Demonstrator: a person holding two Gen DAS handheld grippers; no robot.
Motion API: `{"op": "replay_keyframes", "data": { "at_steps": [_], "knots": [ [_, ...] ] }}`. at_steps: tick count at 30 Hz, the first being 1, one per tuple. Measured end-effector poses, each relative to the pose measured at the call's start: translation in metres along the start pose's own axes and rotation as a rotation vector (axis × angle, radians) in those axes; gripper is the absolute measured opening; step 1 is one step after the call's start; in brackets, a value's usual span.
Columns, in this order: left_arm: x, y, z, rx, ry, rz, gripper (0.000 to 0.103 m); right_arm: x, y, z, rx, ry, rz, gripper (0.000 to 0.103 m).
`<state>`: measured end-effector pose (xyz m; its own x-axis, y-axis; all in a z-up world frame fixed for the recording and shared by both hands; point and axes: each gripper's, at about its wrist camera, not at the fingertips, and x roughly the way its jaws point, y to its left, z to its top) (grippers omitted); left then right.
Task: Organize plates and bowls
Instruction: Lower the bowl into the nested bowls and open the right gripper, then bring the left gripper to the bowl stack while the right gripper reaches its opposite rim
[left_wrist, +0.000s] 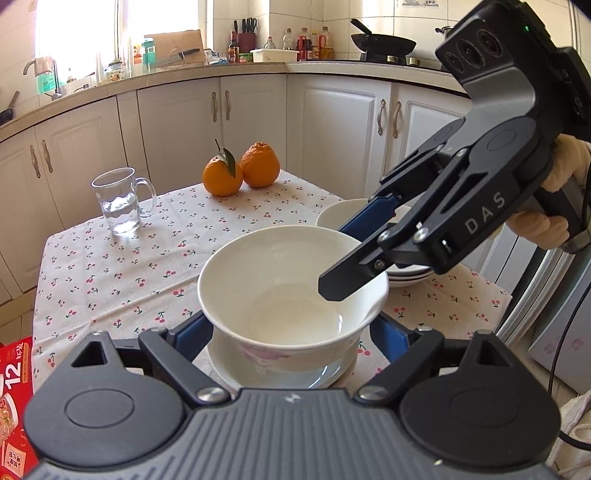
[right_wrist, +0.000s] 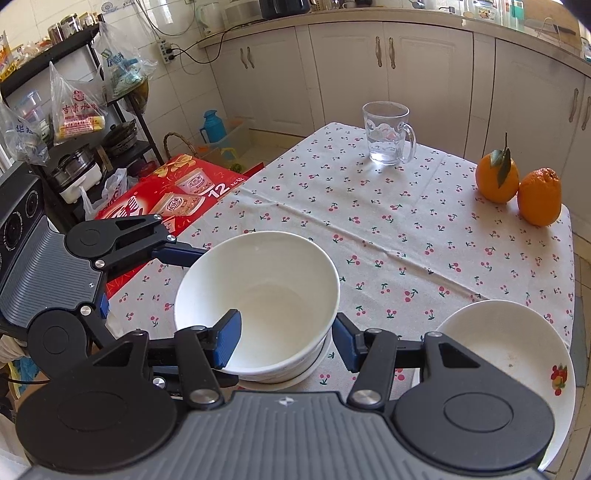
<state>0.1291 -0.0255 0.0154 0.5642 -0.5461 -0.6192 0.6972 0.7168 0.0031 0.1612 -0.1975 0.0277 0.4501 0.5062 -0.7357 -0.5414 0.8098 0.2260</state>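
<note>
A deep white bowl (left_wrist: 284, 291) (right_wrist: 266, 288) stands on a white plate (left_wrist: 325, 376) at the near side of the cherry-print table (left_wrist: 122, 280). My left gripper (left_wrist: 291, 332) has its blue pads against the bowl's lower sides and is shut on it. In the right wrist view one left finger (right_wrist: 177, 255) meets the bowl's far-left rim. My right gripper (right_wrist: 286, 339) (left_wrist: 334, 260) straddles the bowl's wall, one pad (right_wrist: 229, 339) inside and the other just outside. White interior shows between the inner pad and the wall. A person's hand holds its handle.
A stack of white plates (left_wrist: 410, 275) topped by a fruit-decal dish (right_wrist: 509, 332) sits at the table's right edge. A glass mug of water (left_wrist: 118, 203) (right_wrist: 388, 136) and two oranges (left_wrist: 240, 171) (right_wrist: 517, 184) stand farther back. A red carton (right_wrist: 166, 199) lies beside the table.
</note>
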Motion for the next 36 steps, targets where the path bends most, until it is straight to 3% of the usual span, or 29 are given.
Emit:
{"op": "replay_keyframes", "data": {
  "at_steps": [19,24,26,28,31,36],
  "knots": [
    [0.011,0.01,-0.009,-0.026,0.041,-0.014,0.092,0.024,0.0,-0.001,-0.01,0.039,0.001,0.062],
    [0.01,0.011,-0.011,-0.019,0.045,-0.008,0.096,0.027,0.002,-0.004,-0.016,0.044,0.019,0.072],
    [0.007,0.01,-0.011,-0.008,0.043,-0.002,0.097,0.025,0.005,-0.006,-0.027,0.023,0.013,0.091],
    [0.004,0.009,-0.011,-0.004,0.045,-0.011,0.097,0.021,0.006,-0.008,-0.041,-0.003,0.003,0.097],
    [-0.001,0.007,-0.014,0.016,0.051,-0.016,0.098,0.016,0.008,-0.011,-0.06,-0.026,-0.011,0.102],
    [-0.009,0.005,-0.019,0.048,0.075,-0.031,0.098,0.012,0.016,-0.025,-0.116,-0.028,-0.033,0.103]
  ]
}}
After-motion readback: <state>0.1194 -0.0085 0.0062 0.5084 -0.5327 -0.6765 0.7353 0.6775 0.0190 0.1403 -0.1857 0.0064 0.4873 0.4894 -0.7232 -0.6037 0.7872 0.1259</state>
